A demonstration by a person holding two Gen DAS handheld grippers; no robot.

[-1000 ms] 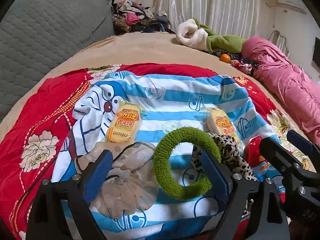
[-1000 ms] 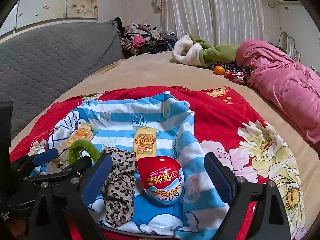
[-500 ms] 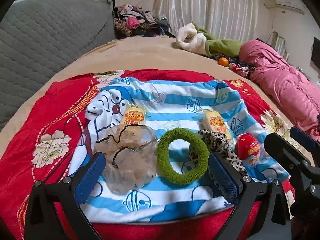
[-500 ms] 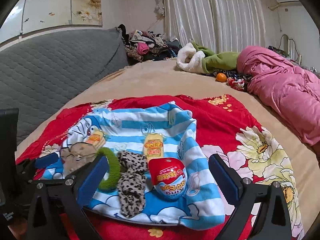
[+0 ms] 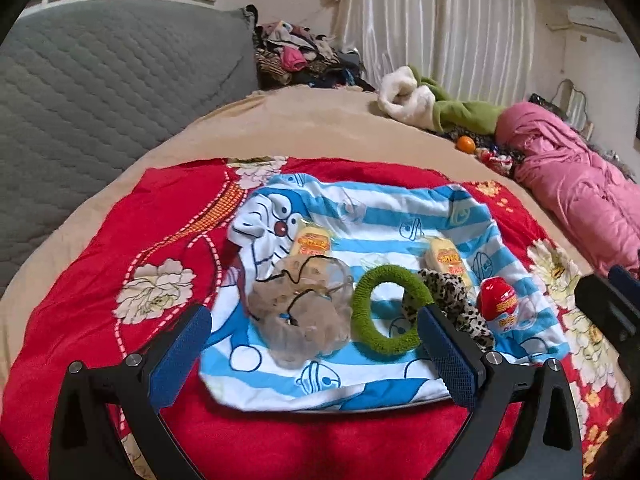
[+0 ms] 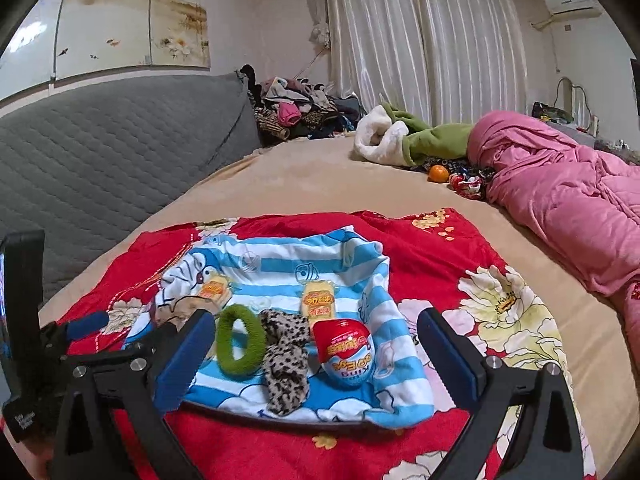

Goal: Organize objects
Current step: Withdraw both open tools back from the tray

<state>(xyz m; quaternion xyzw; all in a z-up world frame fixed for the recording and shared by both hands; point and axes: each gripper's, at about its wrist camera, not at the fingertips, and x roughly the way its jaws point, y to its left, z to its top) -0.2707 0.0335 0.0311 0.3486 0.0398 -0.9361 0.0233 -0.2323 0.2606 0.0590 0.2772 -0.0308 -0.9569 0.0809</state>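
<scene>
A blue-and-white striped cartoon cloth (image 5: 384,216) (image 6: 280,256) lies on a red flowered blanket (image 5: 120,240) (image 6: 440,248). On it rest a sheer beige scrunchie (image 5: 304,312), a green scrunchie (image 5: 386,312) (image 6: 240,340), a leopard-print scrunchie (image 5: 452,304) (image 6: 286,364), two yellow snack packs (image 5: 314,240) (image 5: 446,258) (image 6: 318,300) (image 6: 214,290) and a red-and-blue toy egg (image 5: 500,306) (image 6: 348,354). My left gripper (image 5: 320,352) stands open, raised in front of the scrunchies, holding nothing. My right gripper (image 6: 316,356) stands open before the egg, touching nothing.
A grey quilted headboard (image 5: 100,92) rises at the left. A pink duvet (image 6: 560,200) lies at the right, with a green-and-white garment (image 6: 404,140), an orange (image 6: 438,173) and a clothes heap (image 6: 300,108) at the back. Tan sheet (image 6: 320,184) stretches beyond the blanket.
Both grippers have pulled back and risen away from the cloth. Their jaws widened slightly. The scrunchies and the egg now lie farther ahead of the fingers; none of them moved.
</scene>
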